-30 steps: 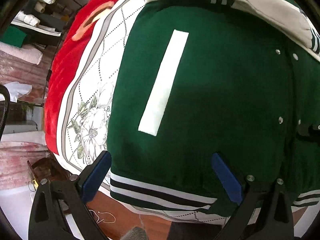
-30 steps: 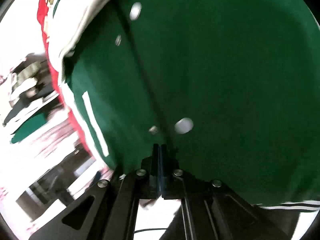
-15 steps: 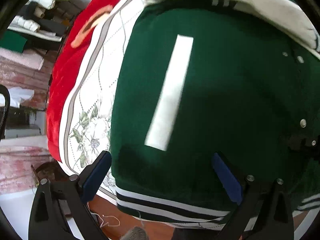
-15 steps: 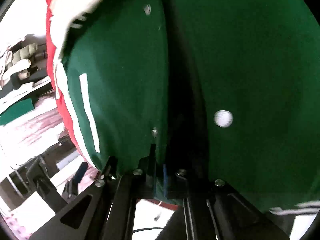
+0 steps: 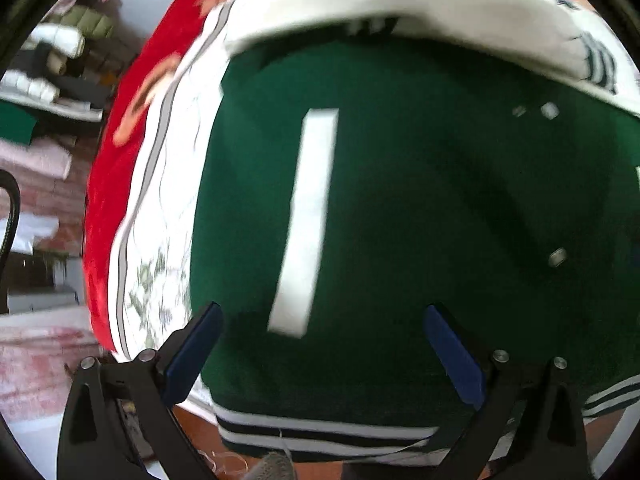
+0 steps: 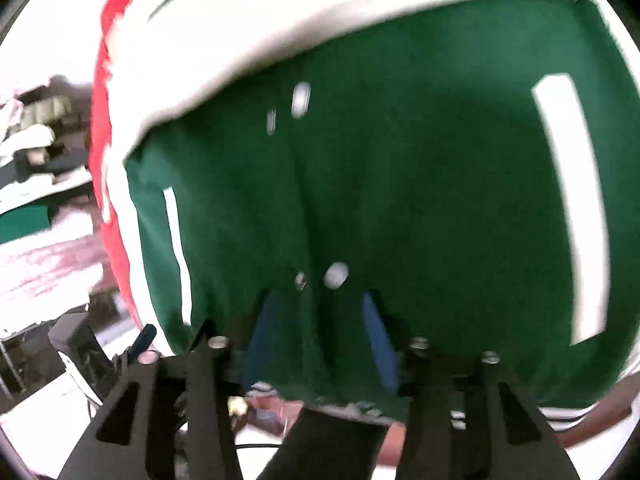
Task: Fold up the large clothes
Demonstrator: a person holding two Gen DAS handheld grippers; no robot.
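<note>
Right gripper (image 6: 320, 332): jaws opening, blue pads apart either side of the front edge of the green jacket (image 6: 420, 200); cloth lies between them, not pinched. Left gripper (image 5: 320, 344): jaws wide, nothing held, poised over the jacket near the white stripe (image 5: 306, 220). Jacket: spread flat on a flowered sheet (image 5: 160, 240) over a red blanket (image 5: 116, 168), snaps (image 6: 336, 274) down the front, white sleeve (image 5: 400, 12) folded across the top, striped hem (image 5: 320, 432) nearest the grippers. Step, as judged: front smoothed and let go; the body fold not yet begun. Next move calls for both grippers to pinch the hem corners and carry them toward the collar
</note>
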